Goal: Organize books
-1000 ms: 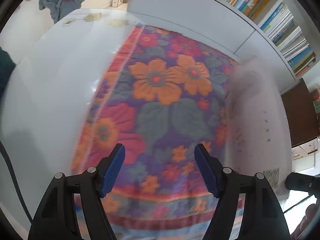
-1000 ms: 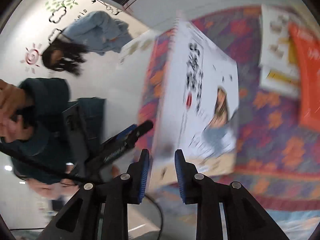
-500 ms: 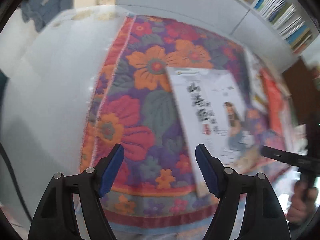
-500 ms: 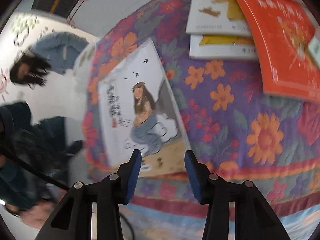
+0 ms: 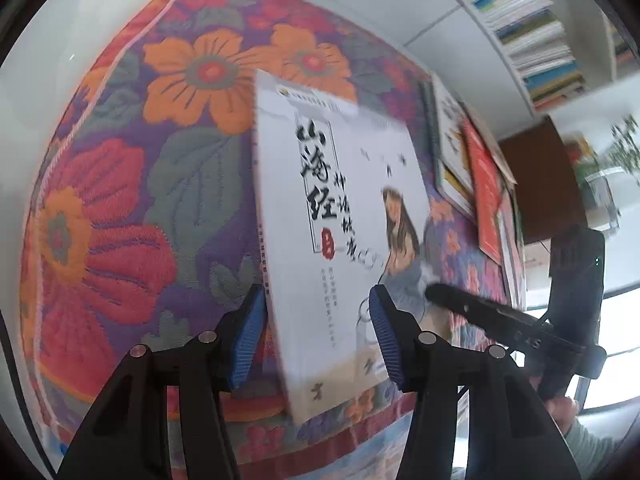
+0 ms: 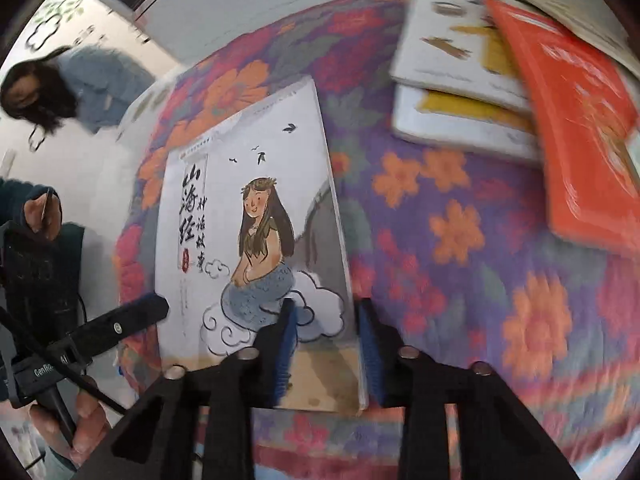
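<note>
While your white mermaid-cover book (image 6: 256,240) lies flat on the floral cloth (image 6: 460,248), both grippers' jaws, just closing, straddle its near corners, seemingly not clamped yet.

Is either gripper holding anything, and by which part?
Nothing clearly held. The mermaid book lies flat; left gripper straddles its near spine corner, right gripper its near right edge; both jaws have just been closing.

A library-like reading room: white bookshelves (image 5: 532,40) packed with books at far right, beyond a floral-clothed table (image 5: 160,160).
</note>
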A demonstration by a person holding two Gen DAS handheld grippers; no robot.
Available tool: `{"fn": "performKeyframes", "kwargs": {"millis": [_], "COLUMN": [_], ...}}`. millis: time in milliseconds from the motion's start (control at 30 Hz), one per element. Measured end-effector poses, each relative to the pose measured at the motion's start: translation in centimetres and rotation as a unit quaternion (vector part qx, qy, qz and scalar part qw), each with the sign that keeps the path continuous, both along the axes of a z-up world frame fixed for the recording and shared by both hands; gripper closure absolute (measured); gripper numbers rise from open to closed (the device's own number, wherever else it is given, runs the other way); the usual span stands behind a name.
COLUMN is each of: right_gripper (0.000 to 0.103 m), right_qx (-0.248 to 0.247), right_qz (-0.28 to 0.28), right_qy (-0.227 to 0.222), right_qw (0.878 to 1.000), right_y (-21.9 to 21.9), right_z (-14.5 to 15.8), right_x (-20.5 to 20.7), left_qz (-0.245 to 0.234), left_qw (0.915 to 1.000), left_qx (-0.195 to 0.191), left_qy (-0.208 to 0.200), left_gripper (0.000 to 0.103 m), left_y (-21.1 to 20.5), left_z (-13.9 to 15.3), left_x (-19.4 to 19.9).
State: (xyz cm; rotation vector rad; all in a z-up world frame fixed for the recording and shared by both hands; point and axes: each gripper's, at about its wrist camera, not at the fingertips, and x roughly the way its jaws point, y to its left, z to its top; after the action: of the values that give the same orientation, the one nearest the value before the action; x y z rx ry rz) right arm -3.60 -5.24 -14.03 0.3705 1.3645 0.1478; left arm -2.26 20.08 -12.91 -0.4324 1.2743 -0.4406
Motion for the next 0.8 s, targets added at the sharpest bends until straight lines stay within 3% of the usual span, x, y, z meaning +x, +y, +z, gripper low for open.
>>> {"fn": "performKeyframes", "kwargs": {"millis": [133, 200, 300, 367, 533, 600, 700, 800], "right_gripper": [0.074, 0.074, 0.074, 0.074, 0.074, 0.074, 0.074, 0.074], "right_qx": [0.054, 0.050, 0.050, 0.065, 0.078, 0.116, 0.184, 0.208], "right_qz": [0.002, 0.003, -0.032, -0.040, -0.037, -0.051, -0.077, -0.094], "right_qy": [0.016, 0.019, 0.020, 0.024, 0.012, 0.015, 0.027, 0.033], "right_qw": [0.998, 0.999, 0.998, 0.997, 0.996, 0.992, 0.979, 0.973], "right_y": [-0.3, -0.6, -1.4, -1.8, -1.6, -2.6, -4.0, -4.3], "right_z": [0.7, 0.9, -0.1, -0.7, -0.9, -1.2, -2.3, -3.1], "right_x": [-3.1, -4.0, -3.6, -3.7, -4.1, -3.8, -3.1, -3.2], "left_qz": [-0.024, -0.027, -0.026, -0.026, -0.005, -0.006, -0.043, -0.061], "left_qw": [0.9974, 0.9977, 0.9990, 0.9987, 0.9934, 0.9907, 0.9913, 0.9960], "left_qx": [-0.060, -0.050, -0.026, -0.029, -0.103, -0.135, -0.124, -0.058], "left_qy": [0.032, 0.037, 0.027, 0.034, 0.050, 0.020, -0.014, -0.029], "left_gripper": [0.054, 0.056, 0.073, 0.081, 0.088, 0.088, 0.086, 0.090], "left_y": [-0.1, -0.5, -0.4, 0.2, 0.7, 0.0, -1.3, -3.2], "left_z": [-0.8, -1.1, -0.8, -1.1, -1.1, 1.2, 4.5, 4.4], "left_x": [-0.4, -0.8, -2.0, -2.6, -3.6, -3.3, -2.6, -1.8]}}
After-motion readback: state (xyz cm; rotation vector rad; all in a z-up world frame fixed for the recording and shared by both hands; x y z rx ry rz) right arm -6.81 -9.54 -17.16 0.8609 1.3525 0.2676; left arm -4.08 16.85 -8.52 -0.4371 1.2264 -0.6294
